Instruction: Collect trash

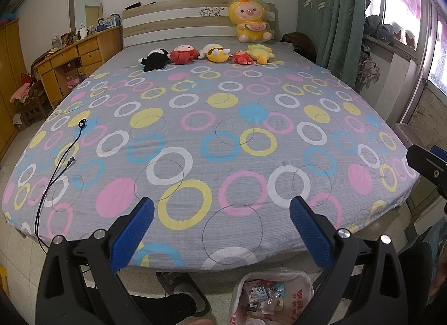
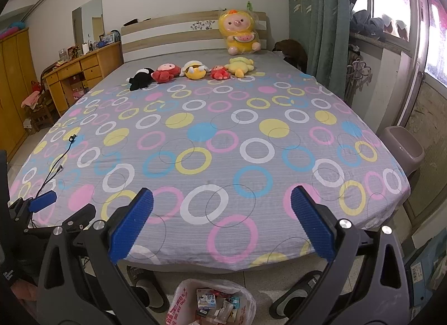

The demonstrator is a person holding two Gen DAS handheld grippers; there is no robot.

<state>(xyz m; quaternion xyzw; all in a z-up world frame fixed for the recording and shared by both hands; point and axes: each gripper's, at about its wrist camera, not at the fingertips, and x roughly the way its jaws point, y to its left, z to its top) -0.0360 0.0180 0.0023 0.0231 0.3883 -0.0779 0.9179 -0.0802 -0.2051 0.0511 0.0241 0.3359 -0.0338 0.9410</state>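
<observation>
Now both tongs, left (image 1: 220, 213) and right (image 2: 222, 203), are hanging wide and empty over the bed's (image 1: 223, 129) foot edge, while the trash is sitting in the plastic bag (image 1: 296, 294) on the floor below, mouth open to receive more.

Daylight from window (image 1: 402, 4), sharp, fisheye-bent edges

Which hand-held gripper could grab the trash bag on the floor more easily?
Probably the right hand-held gripper. Both are open and empty, but the trash bag sits nearly centred below its fingers; for the left hand-held gripper it lies off to the right.
</observation>
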